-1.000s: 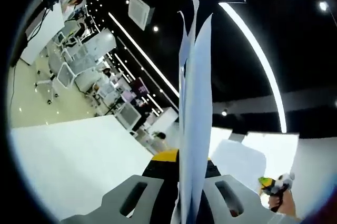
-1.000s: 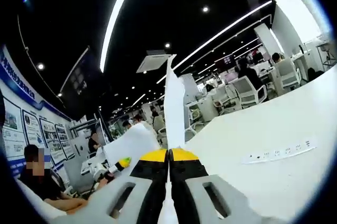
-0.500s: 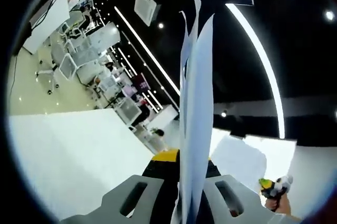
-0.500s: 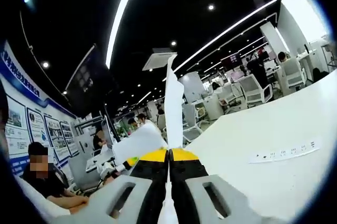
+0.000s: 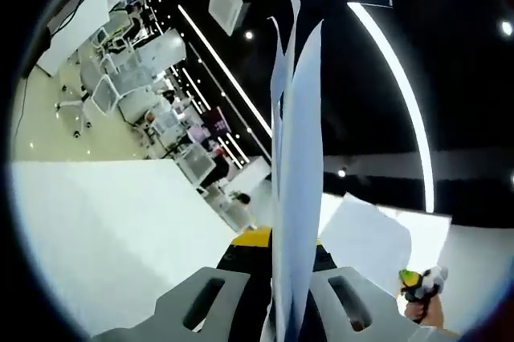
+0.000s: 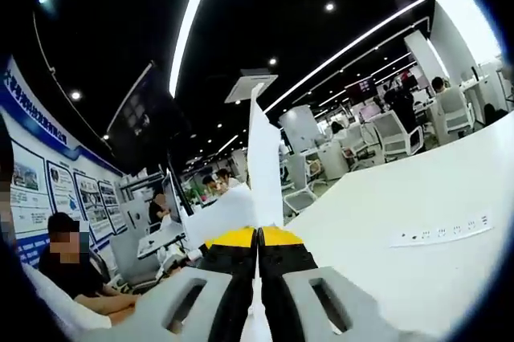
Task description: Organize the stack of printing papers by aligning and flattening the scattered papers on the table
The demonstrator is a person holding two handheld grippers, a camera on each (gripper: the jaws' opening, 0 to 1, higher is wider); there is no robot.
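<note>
The papers (image 5: 295, 165) are standing on edge, rising straight out of the left claw (image 5: 281, 266), whose jaws are pinching their lower edge; several sheets are fanning slightly apart at the top, so the edges are not yet flush. In the right gripper view the same papers (image 6: 263, 161) are showing edge-on as a thin white blade coming up between the jaws of the right claw (image 6: 258, 250), which are pressed together on the sheet edge. Both claws are thus gripping the stack, one at each side, with the sheets lifted and held upright above the bench (image 5: 104, 230). In the left gripper view the other claw (image 5: 419, 284) is showing low at the right, with more of the sheets spreading toward it.

The long axis of the stack is running from claw to claw, and the bench (image 6: 418, 197) is lying below both, so the coming move likely turns on lowering the bottom edge squarely onto the bench to knock the sheets level. Neither hand looks nearer to the surface.

A power strip (image 6: 442, 230) is lying on the bench, with office chairs (image 6: 397, 135) and seated people beyond.
</note>
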